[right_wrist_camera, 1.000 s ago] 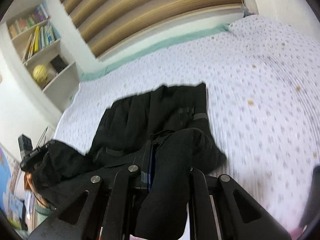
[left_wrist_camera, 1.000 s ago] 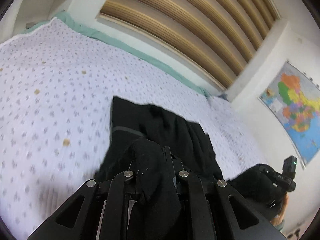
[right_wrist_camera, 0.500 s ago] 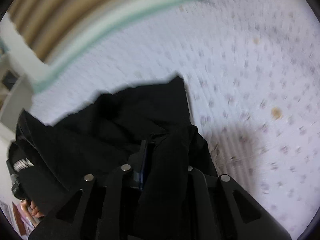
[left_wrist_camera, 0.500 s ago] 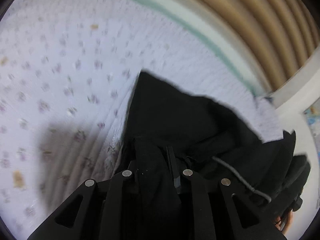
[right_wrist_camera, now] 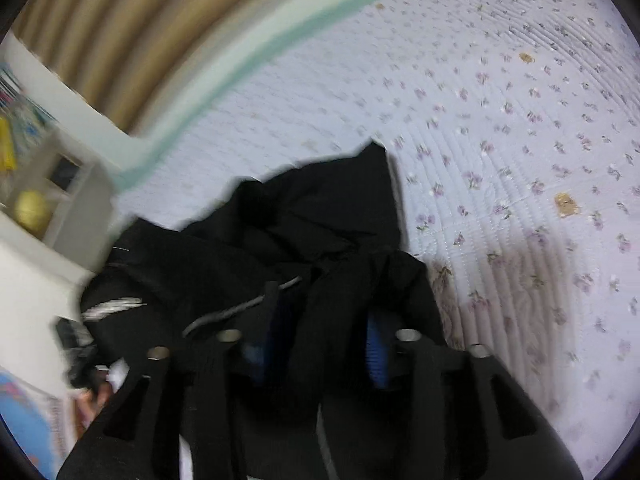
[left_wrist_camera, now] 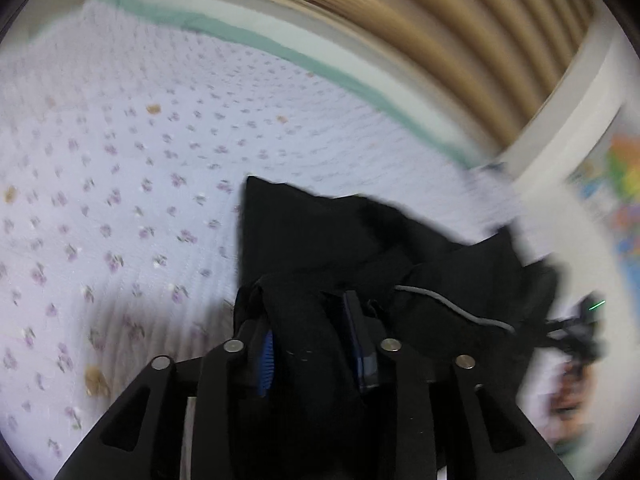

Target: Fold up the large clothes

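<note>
- The left claw (left_wrist_camera: 310,344) is opening, its blue pads (left_wrist_camera: 265,362) parting around a thick fold of the black garment (left_wrist_camera: 320,240) that still sits between the jaws.
- The right claw (right_wrist_camera: 316,344) is opening too, wider, with a fold of the same garment (right_wrist_camera: 320,216) draped between its blue pads (right_wrist_camera: 376,354) and no longer pinched.
- Seen from the left claw, the garment spreads from 12 to 3 o'clock, one corner reaching up at 12 and a grey drawstring (left_wrist_camera: 460,312) trailing at 3.
- From the right claw, the cloth piles from 9 to 12 o'clock, with the drawstring (right_wrist_camera: 236,312) at 9 and a corner at 12.
- The floral bedspread (left_wrist_camera: 120,200) lies beneath it all, bare at 9 to 11 o'clock of the left claw and at 1 to 3 o'clock of the right (right_wrist_camera: 520,140).
- This reads as the release of a fold just laid over the lower layer.
- Done well, both claws open fully before drawing back, so that no cloth snags on a pad and drags the fold out of line.
- Pulling straight back and low, both sides together, likely keeps the edges matched; the drawstring near both claws is the thing most apt to catch.
</note>
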Demonstrator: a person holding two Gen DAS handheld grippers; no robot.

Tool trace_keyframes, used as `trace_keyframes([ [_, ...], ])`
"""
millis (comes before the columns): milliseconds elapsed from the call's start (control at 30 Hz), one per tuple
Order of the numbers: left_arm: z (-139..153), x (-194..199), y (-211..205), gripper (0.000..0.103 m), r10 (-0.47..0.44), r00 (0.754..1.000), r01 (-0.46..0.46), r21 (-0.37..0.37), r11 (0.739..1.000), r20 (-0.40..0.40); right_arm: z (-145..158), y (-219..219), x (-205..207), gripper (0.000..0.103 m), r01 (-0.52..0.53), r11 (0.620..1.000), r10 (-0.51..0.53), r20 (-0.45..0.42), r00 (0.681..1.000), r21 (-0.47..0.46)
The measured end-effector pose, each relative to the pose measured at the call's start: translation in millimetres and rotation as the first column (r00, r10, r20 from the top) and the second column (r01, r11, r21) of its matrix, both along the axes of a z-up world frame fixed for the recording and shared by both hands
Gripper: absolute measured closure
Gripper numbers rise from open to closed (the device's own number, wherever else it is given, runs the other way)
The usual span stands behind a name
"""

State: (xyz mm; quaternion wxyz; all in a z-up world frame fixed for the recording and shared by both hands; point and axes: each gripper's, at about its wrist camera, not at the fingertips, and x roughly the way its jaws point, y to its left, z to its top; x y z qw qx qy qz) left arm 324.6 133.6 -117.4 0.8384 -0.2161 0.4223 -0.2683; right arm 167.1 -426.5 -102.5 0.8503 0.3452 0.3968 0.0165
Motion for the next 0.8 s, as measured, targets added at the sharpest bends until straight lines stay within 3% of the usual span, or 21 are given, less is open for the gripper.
trace_keyframes([
  [67,10.0,-1.8,30.4,0.043,-0.044,0.999,0.038,-0.215,0.976,-0.024,22.1,-17.7,-27.3,0.026,0.026,0.999,-0.029,0.081,0.996,0.046],
  [133,26.2,-11.1,50.0,0.032,0.007,1.000,-0.001,-0.261,0.965,0.021,37.7,-22.8,-43.2,0.021,0.062,0.998,-0.064,0.122,0.990,0.023],
  [167,38.8,-19.0,60.3,0.025,0.054,0.996,-0.037,-0.228,0.973,0.068,44.9,-22.8,-49.0,0.021,0.070,0.997,-0.068,0.132,0.989,-0.015],
  [300,54.2,-31.6,59.7,0.022,0.110,0.985,-0.096,-0.107,0.990,0.132,51.0,0.1,-35.9,0.020,0.034,0.982,-0.016,0.099,0.995,-0.188],
  [400,46.8,-24.6,32.3,0.022,0.100,0.987,-0.108,0.058,0.993,0.127,43.8,25.1,-11.4,0.020,0.004,0.938,0.023,0.072,0.997,-0.347],
  [467,39.9,-19.8,10.3,0.022,0.067,0.987,-0.095,0.191,0.977,0.146,39.3,32.4,1.0,0.020,-0.015,0.914,0.049,0.073,0.996,-0.406],
  [600,33.4,-30.7,4.5,0.022,-0.042,0.968,-0.022,0.249,0.968,0.248,16.0,29.0,25.8,0.020,-0.069,0.904,0.100,0.054,0.993,-0.422],
  [667,25.7,-36.8,11.7,0.022,-0.084,0.962,0.014,0.263,0.965,0.259,6.5,22.3,34.3,0.020,-0.086,0.904,0.112,0.038,0.993,-0.419],
  [800,4.5,-42.6,28.6,0.022,-0.078,0.969,-0.001,0.320,0.947,0.235,-17.2,2.9,46.3,0.020,-0.117,0.928,0.135,0.026,0.990,-0.354],
])
